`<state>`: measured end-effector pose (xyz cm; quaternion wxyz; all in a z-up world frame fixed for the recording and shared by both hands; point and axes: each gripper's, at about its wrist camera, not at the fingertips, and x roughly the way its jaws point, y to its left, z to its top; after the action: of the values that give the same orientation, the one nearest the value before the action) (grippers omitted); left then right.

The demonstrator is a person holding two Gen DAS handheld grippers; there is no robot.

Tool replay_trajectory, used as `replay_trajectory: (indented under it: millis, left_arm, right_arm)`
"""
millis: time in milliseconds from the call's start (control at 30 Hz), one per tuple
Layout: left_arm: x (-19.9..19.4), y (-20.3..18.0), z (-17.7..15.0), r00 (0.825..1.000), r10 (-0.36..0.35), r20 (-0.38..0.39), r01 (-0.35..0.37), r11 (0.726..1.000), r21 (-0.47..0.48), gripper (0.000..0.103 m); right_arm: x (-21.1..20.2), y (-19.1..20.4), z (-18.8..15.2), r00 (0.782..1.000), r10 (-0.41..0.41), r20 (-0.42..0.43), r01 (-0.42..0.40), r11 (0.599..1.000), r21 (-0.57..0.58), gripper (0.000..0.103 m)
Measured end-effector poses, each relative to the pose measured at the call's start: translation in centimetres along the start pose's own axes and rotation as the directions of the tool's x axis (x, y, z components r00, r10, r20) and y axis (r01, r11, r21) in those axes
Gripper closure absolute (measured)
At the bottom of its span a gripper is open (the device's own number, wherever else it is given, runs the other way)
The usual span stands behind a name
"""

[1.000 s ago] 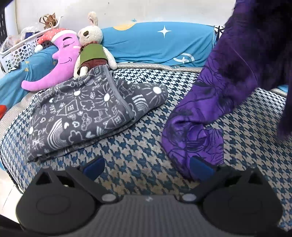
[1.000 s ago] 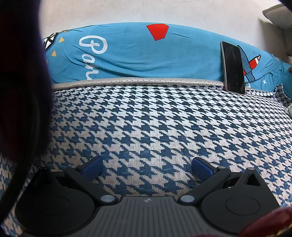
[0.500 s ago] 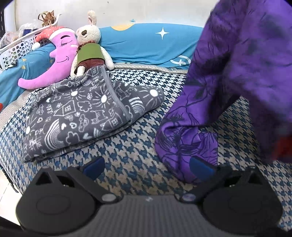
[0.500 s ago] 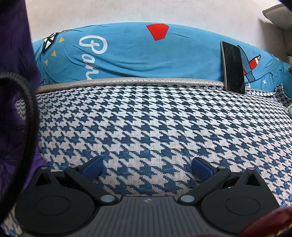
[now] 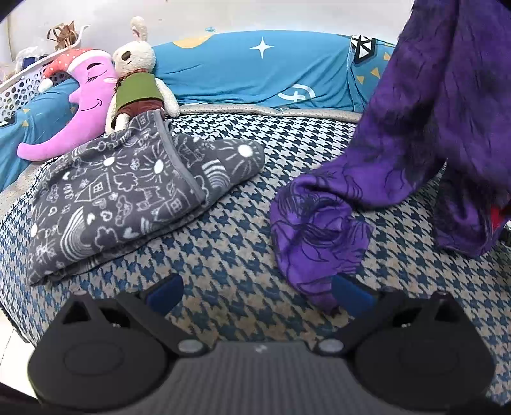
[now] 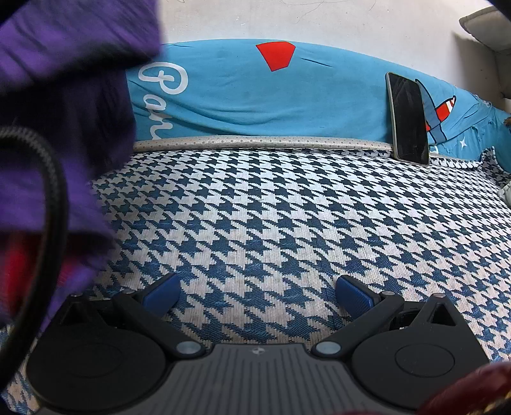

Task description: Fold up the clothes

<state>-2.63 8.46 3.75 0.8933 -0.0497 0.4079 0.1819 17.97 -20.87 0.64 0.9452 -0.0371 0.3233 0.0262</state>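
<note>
A plain whitish wall runs behind the bed, faintly scuffed. The bed itself wears a blue-and-white houndstooth cover edged by a pale dotted trim, and along the wall lies a long bright blue bolster printed with stars and shapes (a red patch and white lettering show from the right wrist view). A dark phone leans upright against it. Off to the left a white perforated basket sits at the bed's head. Light is even and soft.
</note>
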Motion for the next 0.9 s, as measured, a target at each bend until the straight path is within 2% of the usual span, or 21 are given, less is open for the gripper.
replay_trajectory:
  millis: [900]
  left_arm:
    - [0.33, -0.32, -0.07, 0.999, -0.017, -0.028, 0.016, 1.000, -0.004, 0.000]
  right_arm:
    - [0.04, 0.00, 0.01, 1.000, 0.000, 0.000, 0.000, 1.000, 0.000, 0.000]
